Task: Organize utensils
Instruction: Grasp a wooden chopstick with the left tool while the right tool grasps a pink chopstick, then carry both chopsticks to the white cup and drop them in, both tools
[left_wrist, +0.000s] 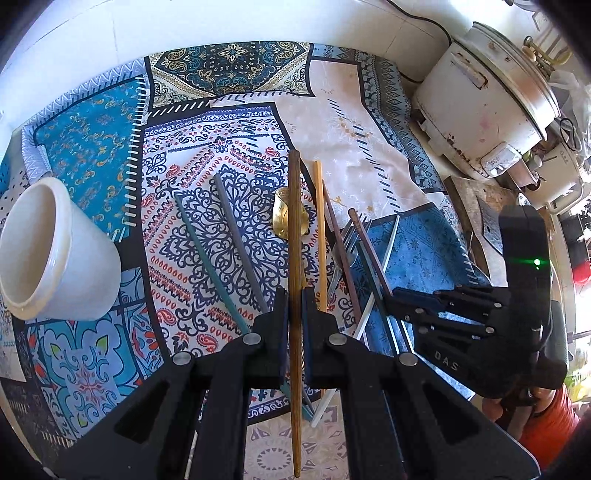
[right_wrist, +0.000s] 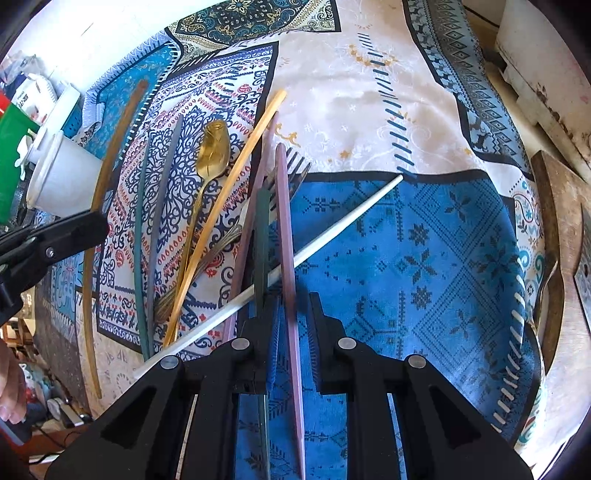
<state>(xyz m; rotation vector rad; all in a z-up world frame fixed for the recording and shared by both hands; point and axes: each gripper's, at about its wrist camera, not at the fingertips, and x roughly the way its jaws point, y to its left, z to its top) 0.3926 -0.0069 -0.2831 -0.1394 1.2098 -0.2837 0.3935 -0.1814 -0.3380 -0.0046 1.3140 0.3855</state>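
White cup (left_wrist: 55, 251), gold spoon (right_wrist: 213, 149), blue/white paisley patchwork cloth (right_wrist: 406, 258), mauve chopstick (right_wrist: 286, 236)

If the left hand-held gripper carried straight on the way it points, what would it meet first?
Probably the gold spoon: it lies right ahead of the left hand-held gripper, under the brown wooden chopstick it holds. That chopstick's tip may touch the patterned cloth sooner; depth is unclear.

A home kitchen: worn rice cooker (left_wrist: 480, 107), patterned tablecloth (left_wrist: 369, 147) and wooden cutting board (right_wrist: 557, 236).
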